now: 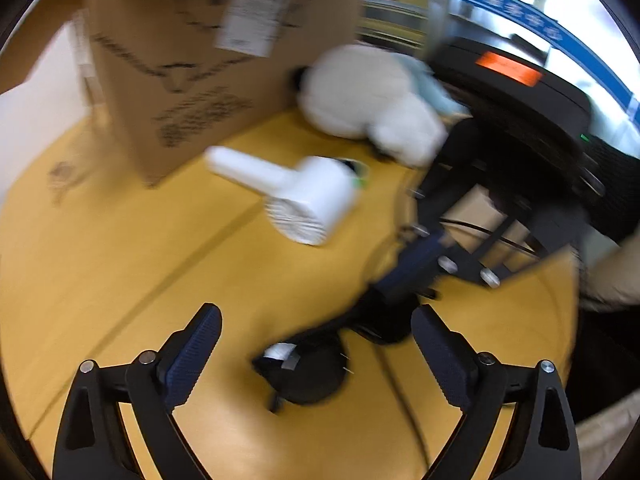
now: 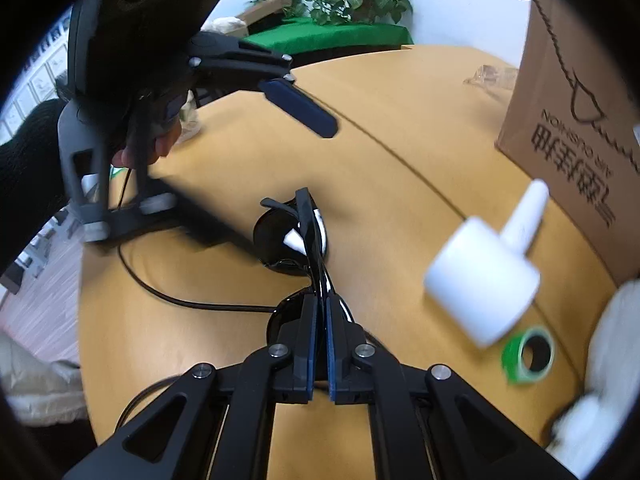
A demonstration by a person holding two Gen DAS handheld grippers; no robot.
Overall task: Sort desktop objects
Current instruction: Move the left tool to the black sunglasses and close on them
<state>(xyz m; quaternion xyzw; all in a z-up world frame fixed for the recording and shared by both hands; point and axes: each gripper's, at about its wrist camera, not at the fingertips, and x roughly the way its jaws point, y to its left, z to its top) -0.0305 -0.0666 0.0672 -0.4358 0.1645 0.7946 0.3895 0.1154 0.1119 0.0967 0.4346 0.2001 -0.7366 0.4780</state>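
Black sunglasses (image 2: 272, 240) with a white tag hang just over the yellow table (image 2: 400, 128). My right gripper (image 2: 320, 312) is shut on their frame between the two lenses. In the left wrist view the sunglasses (image 1: 308, 372) show between and beyond the wide-spread fingers of my left gripper (image 1: 316, 320), which is open and touches nothing. The right gripper (image 1: 384, 288) reaches in there from the right, clamped on the glasses. From the right wrist view the left gripper (image 2: 264, 176) hovers open at upper left, held by a hand in a dark sleeve.
A white handheld fan (image 2: 484, 276) lies right of the glasses, with a green tape roll (image 2: 528, 354) and a white plush toy (image 2: 608, 340) beyond it. A big cardboard box (image 2: 580, 120) stands at the far right. A black cable (image 2: 168, 292) runs across the table.
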